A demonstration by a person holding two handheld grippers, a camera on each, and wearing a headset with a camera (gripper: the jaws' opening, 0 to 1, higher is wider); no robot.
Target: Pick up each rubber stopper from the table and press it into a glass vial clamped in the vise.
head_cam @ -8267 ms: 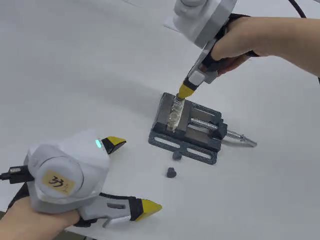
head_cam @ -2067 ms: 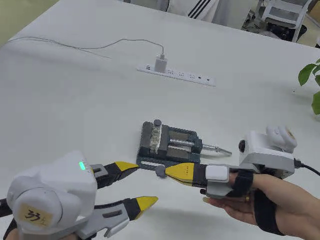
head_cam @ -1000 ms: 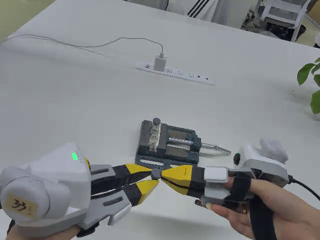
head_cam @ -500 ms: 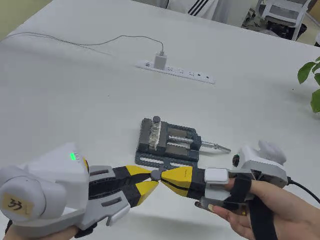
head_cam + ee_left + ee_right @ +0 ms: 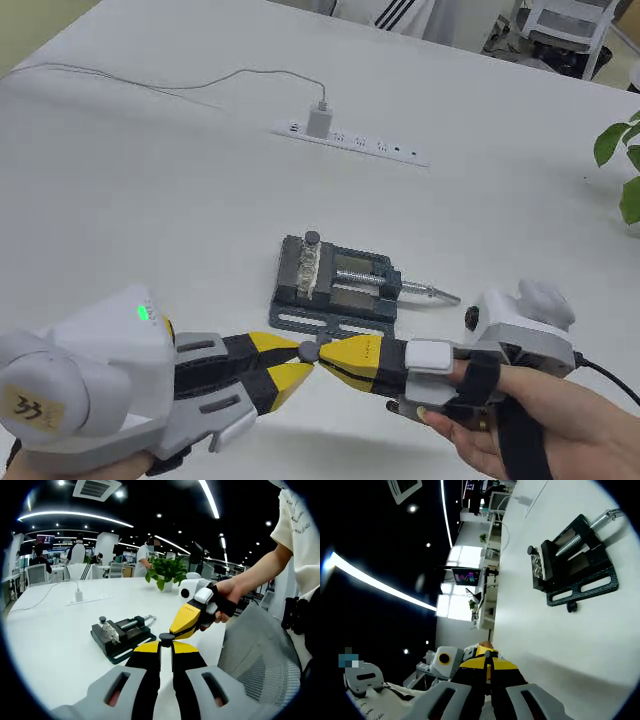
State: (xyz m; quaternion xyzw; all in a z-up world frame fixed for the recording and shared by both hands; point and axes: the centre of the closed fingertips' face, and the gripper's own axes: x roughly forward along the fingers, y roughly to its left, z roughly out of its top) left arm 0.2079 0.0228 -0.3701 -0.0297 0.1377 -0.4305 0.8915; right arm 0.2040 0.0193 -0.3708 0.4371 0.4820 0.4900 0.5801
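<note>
White counter [image 5: 150, 200] takes up most of the head view, smooth and bare apart from a few things. Around it is an open office: long ceiling light strips [image 5: 210, 500], an air vent [image 5: 95, 487], people sitting at far desks, a chair [image 5: 565, 30] past the far edge and a leafy plant [image 5: 625, 165] at the right. The left gripper [image 5: 166, 643] and right gripper [image 5: 325, 353] are held low over the near edge, pointing at each other, tip to tip. Behind them, in the middle of the counter, stands a dark metal vise [image 5: 350, 292] with its screw handle pointing right. Farther back lies a power strip [image 5: 350, 143] with a charger [image 5: 320, 122] plugged in and a thin cable [image 5: 150, 85] trailing off to the left. A glass vial [image 5: 309, 265] stands upright, clamped at the vise's left end, with a capping stopper [image 5: 312, 238] on its mouth. The left fingers are clenched on a small grey stopper [image 5: 166, 637], and the right fingers, drawn together, pinch the same stopper from the opposite side, just above the counter in front of the vise. A loose stopper [image 5: 571, 606] sits on the counter just beside the vise's base.
</note>
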